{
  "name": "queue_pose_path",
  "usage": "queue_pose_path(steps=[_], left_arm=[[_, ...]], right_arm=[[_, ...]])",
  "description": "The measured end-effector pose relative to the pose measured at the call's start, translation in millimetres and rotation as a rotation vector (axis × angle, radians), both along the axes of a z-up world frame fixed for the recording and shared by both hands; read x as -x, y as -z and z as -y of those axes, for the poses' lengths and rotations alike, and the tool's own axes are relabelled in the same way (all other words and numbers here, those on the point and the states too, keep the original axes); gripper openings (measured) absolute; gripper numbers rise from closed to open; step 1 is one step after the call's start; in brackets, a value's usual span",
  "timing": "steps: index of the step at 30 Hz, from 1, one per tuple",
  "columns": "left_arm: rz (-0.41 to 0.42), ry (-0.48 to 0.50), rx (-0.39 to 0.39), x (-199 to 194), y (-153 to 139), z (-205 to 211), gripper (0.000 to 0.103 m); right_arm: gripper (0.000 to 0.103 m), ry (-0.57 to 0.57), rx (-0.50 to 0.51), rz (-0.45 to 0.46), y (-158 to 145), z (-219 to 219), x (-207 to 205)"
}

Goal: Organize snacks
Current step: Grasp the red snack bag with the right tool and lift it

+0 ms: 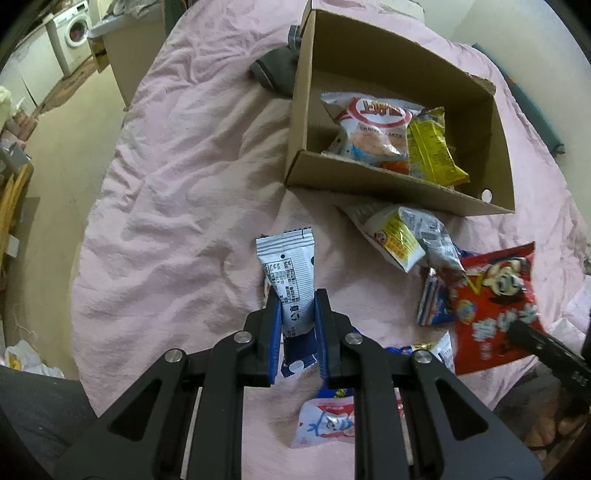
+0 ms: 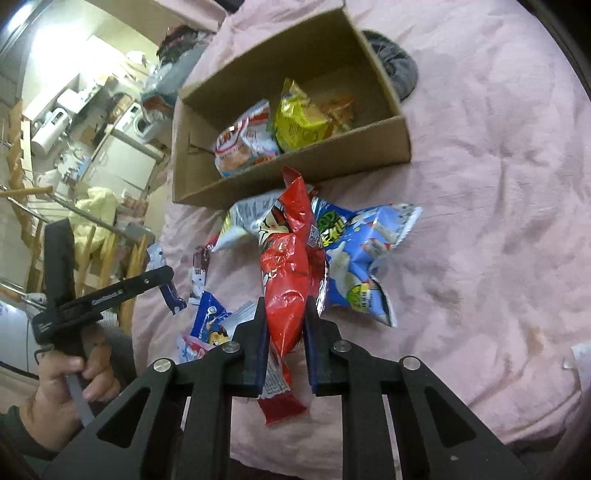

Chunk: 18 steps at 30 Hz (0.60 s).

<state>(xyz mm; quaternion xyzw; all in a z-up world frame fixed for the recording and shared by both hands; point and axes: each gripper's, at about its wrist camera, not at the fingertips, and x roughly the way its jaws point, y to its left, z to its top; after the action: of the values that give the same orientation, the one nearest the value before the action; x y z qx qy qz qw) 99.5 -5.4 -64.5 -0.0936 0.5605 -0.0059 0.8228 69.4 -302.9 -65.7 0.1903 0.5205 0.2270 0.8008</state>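
Observation:
My left gripper (image 1: pixel 297 297) is shut on a small white and blue snack packet (image 1: pixel 290 275), held above the pink sheet. My right gripper (image 2: pixel 284 306) is shut on a red snack bag (image 2: pixel 286 266), which also shows at the right of the left wrist view (image 1: pixel 495 302). An open cardboard box (image 1: pixel 402 192) stands beyond, holding a shrimp-cracker bag (image 1: pixel 373 129) and a yellow bag (image 1: pixel 432 147). In the right wrist view the box (image 2: pixel 295 173) lies just past the red bag. The left gripper appears at the left of that view (image 2: pixel 168 286).
Loose snacks lie on the pink sheet: a white and yellow bag (image 1: pixel 399 236), a blue bag (image 2: pixel 362 258), small packets (image 2: pixel 210 321). A grey object (image 1: pixel 275 70) lies behind the box. The bed's left edge drops to a floor with a washing machine (image 1: pixel 72 35).

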Motion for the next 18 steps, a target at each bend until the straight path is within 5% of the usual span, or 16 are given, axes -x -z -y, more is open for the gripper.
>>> queue_pose_path(steps=[18], left_arm=[[0.074,0.013,-0.042,0.1,-18.1,7.3,0.013]], right_arm=[[0.014,0.072,-0.065,0.197,-37.8,13.0,5.5]])
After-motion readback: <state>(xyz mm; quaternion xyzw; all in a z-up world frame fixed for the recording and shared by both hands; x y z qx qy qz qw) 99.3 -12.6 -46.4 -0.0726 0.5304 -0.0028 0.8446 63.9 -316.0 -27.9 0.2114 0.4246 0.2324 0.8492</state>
